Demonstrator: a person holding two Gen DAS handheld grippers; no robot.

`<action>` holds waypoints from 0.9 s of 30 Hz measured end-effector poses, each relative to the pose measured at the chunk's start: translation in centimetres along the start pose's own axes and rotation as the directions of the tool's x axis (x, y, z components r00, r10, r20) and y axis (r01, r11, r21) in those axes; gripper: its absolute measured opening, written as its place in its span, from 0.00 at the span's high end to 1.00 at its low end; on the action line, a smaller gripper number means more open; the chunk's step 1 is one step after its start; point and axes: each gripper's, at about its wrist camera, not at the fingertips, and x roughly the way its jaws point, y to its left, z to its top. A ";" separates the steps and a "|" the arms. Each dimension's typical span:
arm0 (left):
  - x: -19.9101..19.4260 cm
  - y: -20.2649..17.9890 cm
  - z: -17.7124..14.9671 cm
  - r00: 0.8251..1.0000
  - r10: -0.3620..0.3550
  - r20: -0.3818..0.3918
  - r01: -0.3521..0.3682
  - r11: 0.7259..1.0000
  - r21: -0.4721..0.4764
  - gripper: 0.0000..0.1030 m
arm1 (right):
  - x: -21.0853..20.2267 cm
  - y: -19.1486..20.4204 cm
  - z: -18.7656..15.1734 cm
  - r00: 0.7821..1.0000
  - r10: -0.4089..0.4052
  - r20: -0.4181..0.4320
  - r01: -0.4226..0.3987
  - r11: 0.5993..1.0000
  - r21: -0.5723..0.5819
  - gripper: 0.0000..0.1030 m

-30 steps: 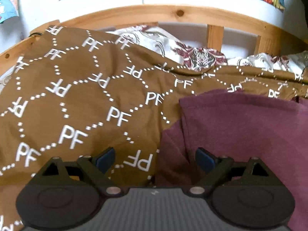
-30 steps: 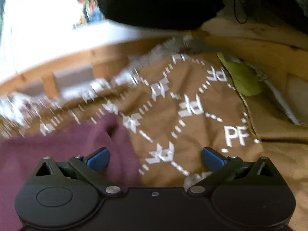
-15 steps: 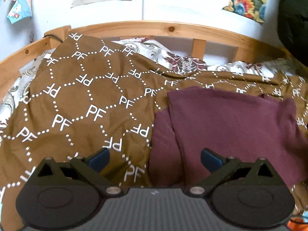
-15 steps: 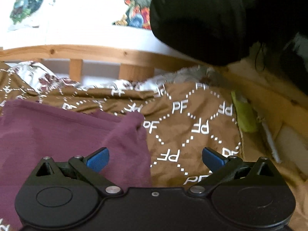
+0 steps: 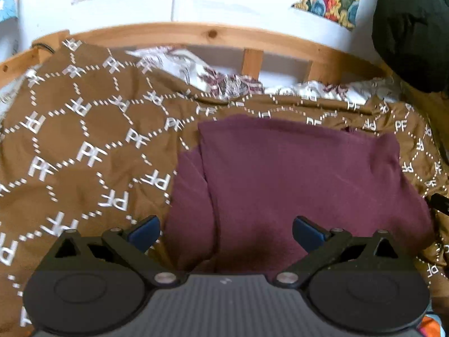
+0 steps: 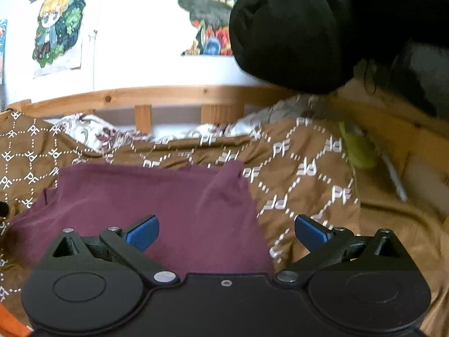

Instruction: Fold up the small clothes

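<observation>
Lying flat on the brown patterned blanket [image 5: 84, 146], a maroon garment [image 5: 294, 174], already doubled over on itself, one layer showing along its left side, near the wooden bed rail [image 5: 196, 32] and the white floral sheet [image 5: 213, 78] beyond. Above the near edge of the cloth, the left gripper [image 5: 226, 229], jaws just spread further and now standing wide, nothing between the blue pads [image 5: 144, 229], no contact with the fabric. Over the garment's right edge, seen from the right wrist camera, the right gripper [image 6: 226, 231], likewise gaping and empty, the maroon garment [image 6: 157, 196] partly under it and the blanket [image 6: 303, 168] under its right finger. Probably between folds, with another fold or a tidy-up to follow. Risks from here: pinching the blanket along with the garment, since both are soft and touching at the edge; catching only the top layer at the left side, so the fold peels apart instead of lifting whole; uneven grabs by the two tools, dragging the cloth askew over the rumpled bedding; a raised wrinkle near the far right corner getting pressed into the next fold. Black bulky shape [image 6: 294, 28] up right, well apart, unlikely to interfere.
</observation>
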 end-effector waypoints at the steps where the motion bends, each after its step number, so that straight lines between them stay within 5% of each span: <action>1: 0.5 -0.1 -0.1 1.000 -0.006 -0.009 0.006 1.000 -0.003 0.04 | 0.4 0.0 -0.1 1.000 0.000 -0.017 0.000 1.000 0.006 0.01; 4: 1.6 0.2 -0.2 0.998 -0.030 -0.050 0.029 0.999 -0.028 0.22 | 1.6 -0.2 -0.4 0.997 -0.014 -0.072 0.016 0.999 0.028 0.01; 9: 2.5 2.0 -0.3 0.992 -0.087 -0.090 0.073 0.987 -0.144 0.73 | 2.8 -0.8 -1.0 0.990 -0.026 -0.139 0.036 0.997 0.070 0.01; 12: 2.7 2.7 -0.3 0.988 -0.116 -0.103 0.095 0.977 -0.191 0.93 | 3.0 -0.9 -1.1 0.989 -0.020 -0.147 0.032 0.996 0.079 0.01; 21: 0.7 4.8 -0.9 0.988 -0.095 -0.120 0.054 0.951 -0.306 0.95 | 2.6 -0.6 -1.0 0.992 -0.006 -0.123 0.012 0.999 0.049 0.01; 27: 1.8 3.8 -0.9 0.983 -0.049 -0.174 0.006 0.971 -0.241 0.94 | 2.7 -0.4 -1.0 0.991 -0.003 -0.133 0.008 0.999 0.036 0.01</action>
